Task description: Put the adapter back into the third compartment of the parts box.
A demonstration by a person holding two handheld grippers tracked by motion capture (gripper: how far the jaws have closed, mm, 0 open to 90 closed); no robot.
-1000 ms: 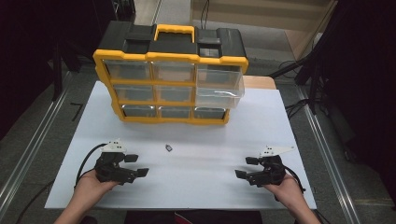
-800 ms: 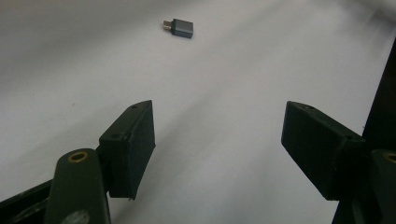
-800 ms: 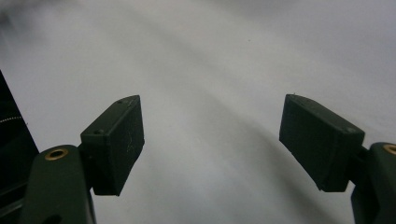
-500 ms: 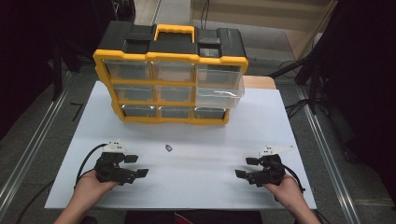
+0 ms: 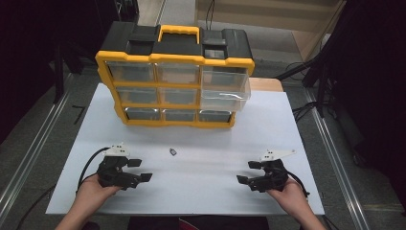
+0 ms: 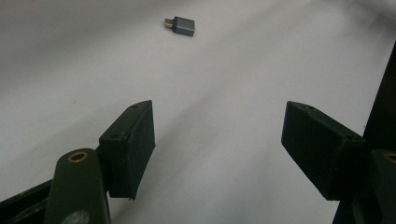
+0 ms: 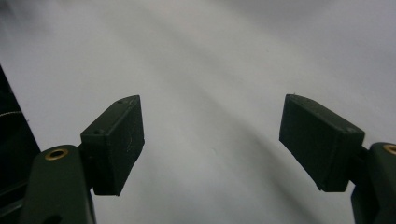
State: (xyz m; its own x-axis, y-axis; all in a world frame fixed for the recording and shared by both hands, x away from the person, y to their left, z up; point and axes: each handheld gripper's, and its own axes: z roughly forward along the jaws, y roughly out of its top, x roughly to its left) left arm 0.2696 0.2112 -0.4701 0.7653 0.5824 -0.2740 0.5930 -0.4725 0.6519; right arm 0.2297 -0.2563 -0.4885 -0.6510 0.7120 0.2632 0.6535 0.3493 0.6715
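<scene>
While both grippers rest low on the white tabletop (image 5: 287,124) near the person's edge, their fingers stand spread wide with nothing between them. The left gripper (image 5: 136,170) sits at the near left, the right gripper (image 5: 250,171) at the near right, well apart. A small grey adapter (image 5: 173,152) lies flat on the tabletop between them, nearer the left gripper and ahead of its fingers (image 6: 128,149). Behind it stands a yellow-and-black drawer organizer (image 5: 174,76), with its middle right drawer (image 5: 225,98) pulled partly out.
</scene>
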